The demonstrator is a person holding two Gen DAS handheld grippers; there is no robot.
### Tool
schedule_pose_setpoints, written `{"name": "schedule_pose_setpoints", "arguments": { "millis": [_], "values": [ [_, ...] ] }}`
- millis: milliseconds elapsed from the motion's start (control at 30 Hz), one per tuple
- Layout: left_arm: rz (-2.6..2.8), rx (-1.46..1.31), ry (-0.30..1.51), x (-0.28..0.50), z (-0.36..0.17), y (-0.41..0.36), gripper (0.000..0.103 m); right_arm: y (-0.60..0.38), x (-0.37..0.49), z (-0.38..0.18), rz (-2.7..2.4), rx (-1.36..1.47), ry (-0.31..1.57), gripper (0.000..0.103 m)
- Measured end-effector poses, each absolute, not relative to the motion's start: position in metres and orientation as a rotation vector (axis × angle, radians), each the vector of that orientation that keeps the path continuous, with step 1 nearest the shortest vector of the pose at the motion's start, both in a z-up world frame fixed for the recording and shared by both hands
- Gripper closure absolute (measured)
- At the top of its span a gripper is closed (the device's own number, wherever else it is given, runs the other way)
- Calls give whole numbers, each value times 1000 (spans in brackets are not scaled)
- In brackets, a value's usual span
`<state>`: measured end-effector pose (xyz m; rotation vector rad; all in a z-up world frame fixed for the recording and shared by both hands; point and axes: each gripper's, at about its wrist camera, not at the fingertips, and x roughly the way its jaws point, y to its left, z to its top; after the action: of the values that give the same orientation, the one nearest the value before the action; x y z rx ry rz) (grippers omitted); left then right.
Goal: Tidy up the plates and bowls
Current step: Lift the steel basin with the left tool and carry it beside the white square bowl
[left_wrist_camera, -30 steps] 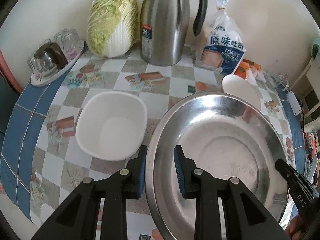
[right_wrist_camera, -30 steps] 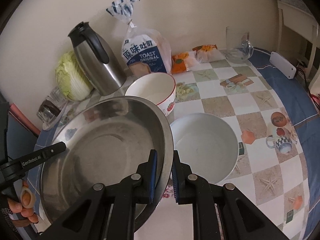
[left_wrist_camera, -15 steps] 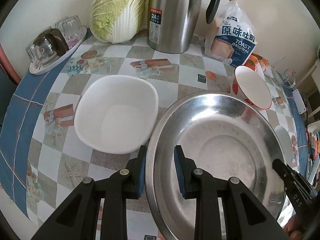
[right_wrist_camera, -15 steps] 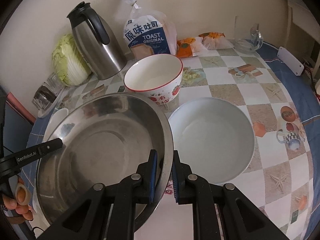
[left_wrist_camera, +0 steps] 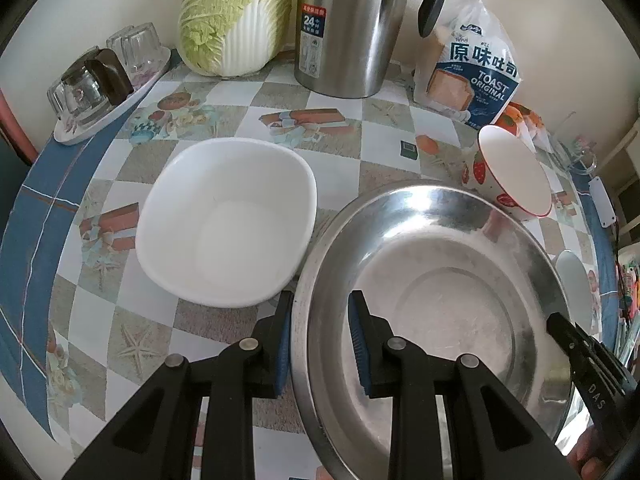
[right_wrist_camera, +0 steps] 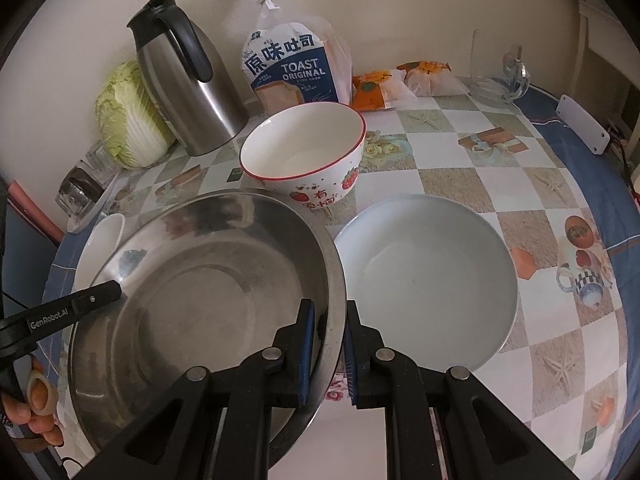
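Both grippers hold a large steel basin (left_wrist_camera: 440, 288) by opposite rims. My left gripper (left_wrist_camera: 320, 344) is shut on its left rim; my right gripper (right_wrist_camera: 327, 356) is shut on its right rim, basin (right_wrist_camera: 208, 288) to the left. A white squarish bowl (left_wrist_camera: 228, 220) sits on the table just left of the basin. A strawberry-print bowl (right_wrist_camera: 308, 156) stands behind the basin. A pale round plate (right_wrist_camera: 428, 292) lies to its right, beside my right gripper.
At the back stand a steel thermos jug (left_wrist_camera: 348, 24), a napa cabbage (left_wrist_camera: 236, 16), a toast bag (right_wrist_camera: 296, 68), snack packets (right_wrist_camera: 380, 84) and a glass pitcher (right_wrist_camera: 496, 68). A tray of upturned glasses (left_wrist_camera: 100, 84) sits at the far left edge.
Both grippers, still clamped on the basin, have moved forward with it toward the back of the table; the bowls and plate now appear closer.
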<state>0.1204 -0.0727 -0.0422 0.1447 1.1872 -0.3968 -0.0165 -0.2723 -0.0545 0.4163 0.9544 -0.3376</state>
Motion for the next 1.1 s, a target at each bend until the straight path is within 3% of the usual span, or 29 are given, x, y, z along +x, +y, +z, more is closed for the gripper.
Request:
{"name": "schedule_pose_setpoints", "arguments": {
  "millis": [1000,1100],
  "values": [
    [-372,133,1224,127,-55,-63,75,-270,-7,-59,-349,409,968,86],
    [-372,143,1218,125,-49,-59,75,-271,-10,-56,-357,414,971,76]
  ]
}}
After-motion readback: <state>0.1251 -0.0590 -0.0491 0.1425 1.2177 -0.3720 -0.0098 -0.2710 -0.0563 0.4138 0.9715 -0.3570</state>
